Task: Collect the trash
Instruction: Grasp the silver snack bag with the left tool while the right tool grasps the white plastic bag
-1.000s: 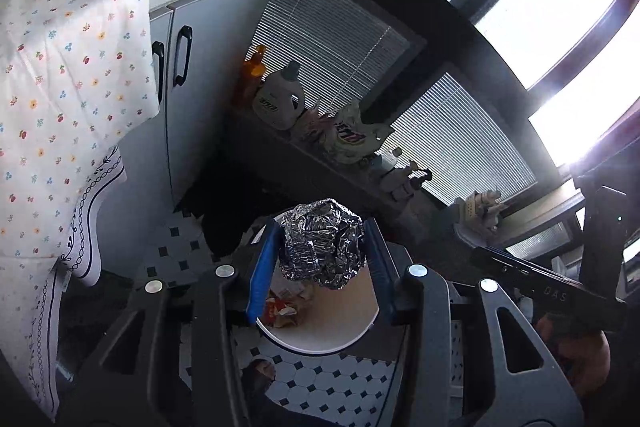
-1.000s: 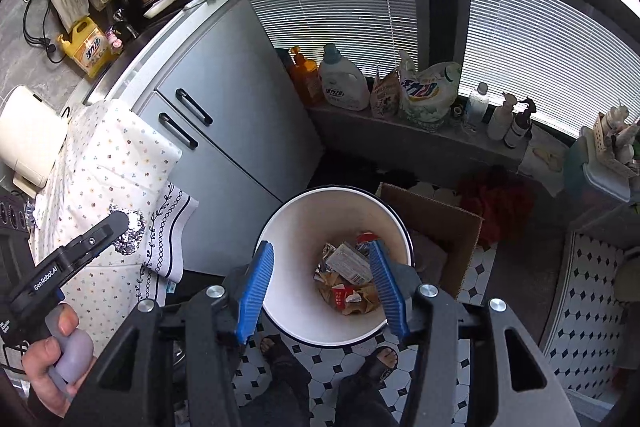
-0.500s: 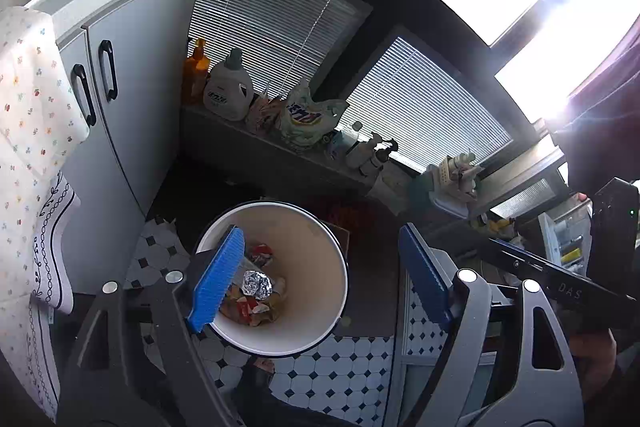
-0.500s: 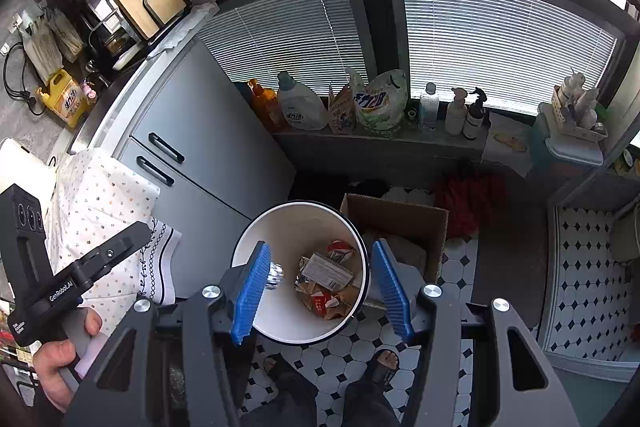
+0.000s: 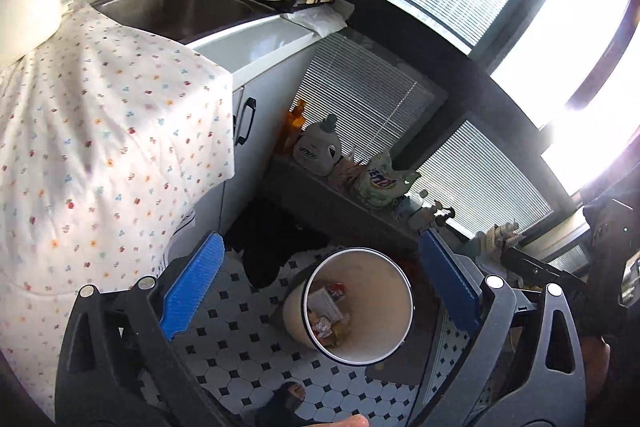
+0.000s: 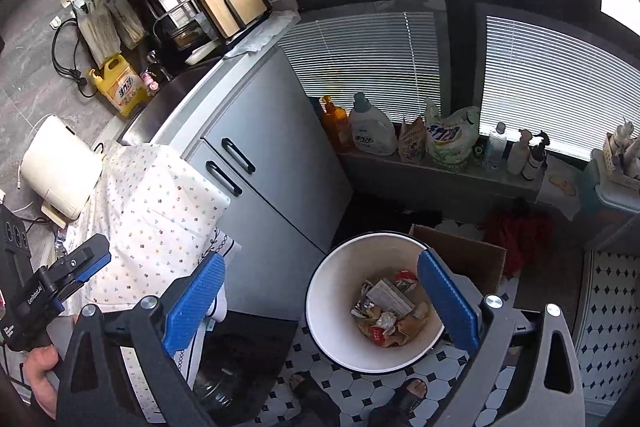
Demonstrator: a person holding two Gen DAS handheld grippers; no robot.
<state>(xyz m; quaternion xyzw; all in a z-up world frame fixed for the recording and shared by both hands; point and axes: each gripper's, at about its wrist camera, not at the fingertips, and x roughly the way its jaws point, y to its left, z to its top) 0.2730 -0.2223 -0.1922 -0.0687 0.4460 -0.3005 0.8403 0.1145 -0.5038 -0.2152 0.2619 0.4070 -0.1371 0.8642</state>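
Left wrist view: the left gripper (image 5: 320, 287) hangs above the tiled floor (image 5: 240, 347), its jaws just spread to full width with nothing between them. Below stands the white trash bin (image 5: 384, 343), wrappers and crumpled foil (image 5: 322, 325) lying at its bottom.

Right wrist view: the right gripper (image 6: 320, 301) has likewise just opened wide and holds nothing. The bin (image 6: 332, 323) sits beside a cardboard box (image 6: 460, 255), near the grey cabinet (image 6: 272, 163).
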